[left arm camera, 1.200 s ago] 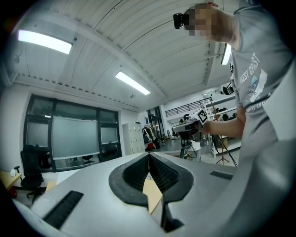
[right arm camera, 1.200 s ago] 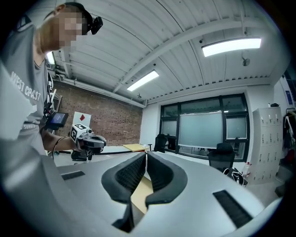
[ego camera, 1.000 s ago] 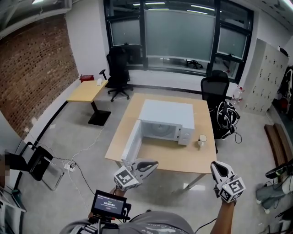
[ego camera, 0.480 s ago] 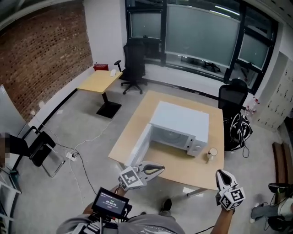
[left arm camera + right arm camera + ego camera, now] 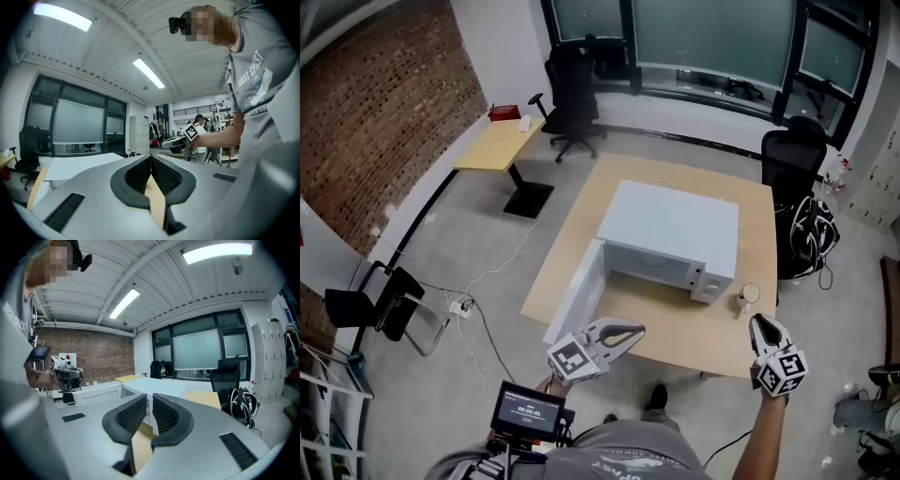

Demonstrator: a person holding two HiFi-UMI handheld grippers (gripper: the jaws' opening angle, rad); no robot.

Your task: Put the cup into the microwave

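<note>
The left gripper (image 5: 633, 330) at the lower middle of the head view has its jaws pressed together on nothing. The right gripper (image 5: 761, 322) at the lower right is likewise closed to a thin slit and empty. Just above the right one's tips, near but not touching, the cup (image 5: 749, 295) stands upright on the wooden table (image 5: 572, 234), beside the front right corner of the white microwave (image 5: 675, 230), whose door (image 5: 577, 295) hangs open toward the left gripper.
</note>
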